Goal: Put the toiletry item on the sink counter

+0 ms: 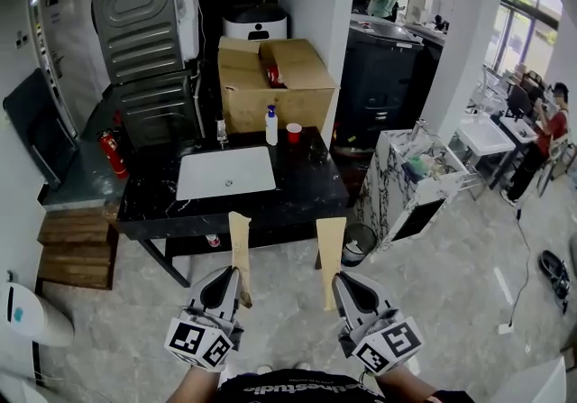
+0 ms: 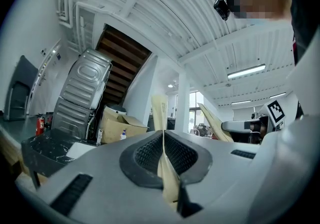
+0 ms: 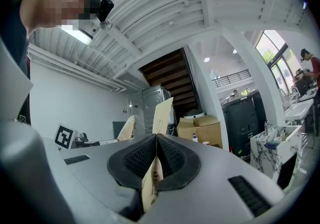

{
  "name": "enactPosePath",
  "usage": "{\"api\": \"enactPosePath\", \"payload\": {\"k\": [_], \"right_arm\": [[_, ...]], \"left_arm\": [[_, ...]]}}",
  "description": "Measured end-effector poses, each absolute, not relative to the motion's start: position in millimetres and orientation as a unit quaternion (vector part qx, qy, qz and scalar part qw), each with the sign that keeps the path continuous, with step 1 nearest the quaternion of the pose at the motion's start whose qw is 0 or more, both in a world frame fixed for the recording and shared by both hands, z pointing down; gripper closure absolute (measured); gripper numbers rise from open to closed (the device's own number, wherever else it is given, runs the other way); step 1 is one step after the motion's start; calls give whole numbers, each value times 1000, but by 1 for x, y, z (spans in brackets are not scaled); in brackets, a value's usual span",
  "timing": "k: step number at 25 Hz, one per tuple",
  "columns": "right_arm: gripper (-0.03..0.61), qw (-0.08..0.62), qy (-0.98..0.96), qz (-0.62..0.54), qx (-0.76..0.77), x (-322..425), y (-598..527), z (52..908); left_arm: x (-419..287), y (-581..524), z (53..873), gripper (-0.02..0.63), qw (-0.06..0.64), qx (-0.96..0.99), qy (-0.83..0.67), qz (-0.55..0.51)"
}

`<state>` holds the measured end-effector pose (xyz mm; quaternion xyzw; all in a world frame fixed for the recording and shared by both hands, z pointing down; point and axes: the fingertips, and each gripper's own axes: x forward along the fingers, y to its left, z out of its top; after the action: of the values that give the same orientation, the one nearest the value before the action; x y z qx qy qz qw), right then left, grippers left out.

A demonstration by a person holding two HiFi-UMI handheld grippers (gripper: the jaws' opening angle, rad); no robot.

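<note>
Tan packet [image 1: 240, 243] clamped in left gripper [image 1: 232, 282], second packet [image 1: 330, 248] clamped in right gripper [image 1: 341, 286], lower ctr; sink counter [image 1: 306, 180] mid-frame, well apart; nothing placed yet

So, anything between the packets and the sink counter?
Nothing visible. Left gripper and right gripper each clamp a tan packet; only bare floor lies between them and the sink counter.
</note>
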<state>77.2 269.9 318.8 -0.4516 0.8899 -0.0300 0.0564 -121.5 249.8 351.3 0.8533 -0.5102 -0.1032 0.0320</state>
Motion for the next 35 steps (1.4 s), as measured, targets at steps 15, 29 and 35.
{"api": "enactPosePath", "payload": {"k": [15,29,35], "right_arm": [[537,82,887,-50,-451,151,248,330],[537,59,886,-75,-454,153,170,361],[537,42,882,-57,-467,131,96,351]], "left_arm": [[-52,225,345,592,10,855,-512,-84],[-60,140,381,592,31,847,-527,-68],[-72,66,374,592,16,859,-508,-68]]}}
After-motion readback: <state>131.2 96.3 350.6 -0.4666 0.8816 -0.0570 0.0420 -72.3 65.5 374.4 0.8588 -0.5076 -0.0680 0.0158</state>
